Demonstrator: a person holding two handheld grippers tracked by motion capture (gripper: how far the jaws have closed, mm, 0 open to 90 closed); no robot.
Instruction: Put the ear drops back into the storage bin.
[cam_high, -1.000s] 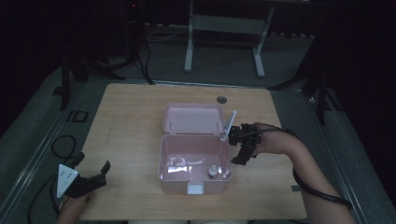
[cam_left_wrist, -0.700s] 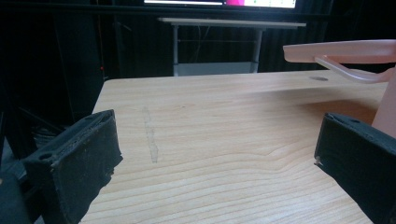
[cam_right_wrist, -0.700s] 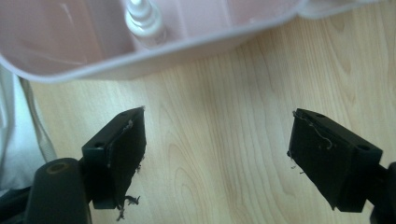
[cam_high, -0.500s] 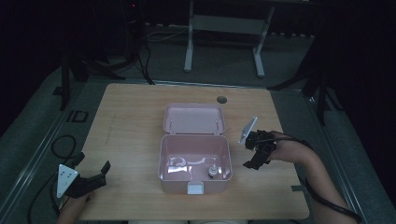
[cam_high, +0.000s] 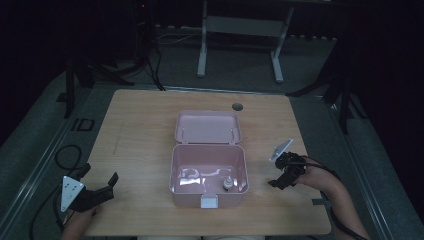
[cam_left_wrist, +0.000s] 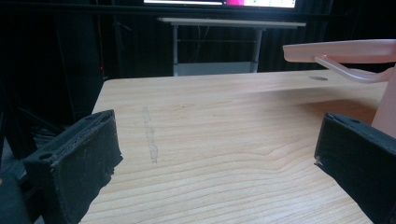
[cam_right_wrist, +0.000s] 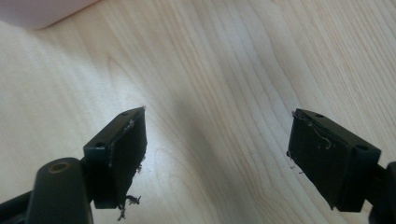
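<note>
So the wooden surface (cam_high: 140, 150) has a pink box (cam_high: 209, 176) near its front edge, middle, lid flipped open toward the back, long axis running side to side. Right gripper (cam_high: 278, 183) sits beside it, fingers wide and empty; left gripper (cam_high: 113, 180) too. Looks like between steps; next is probably shutting that lid.

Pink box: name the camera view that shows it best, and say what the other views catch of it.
The high view shows the pink box best: whole, lid open, small items lying inside. The left gripper view catches just its lid edge and a wall at the right. The right gripper view catches a pink corner at the top left.
</note>
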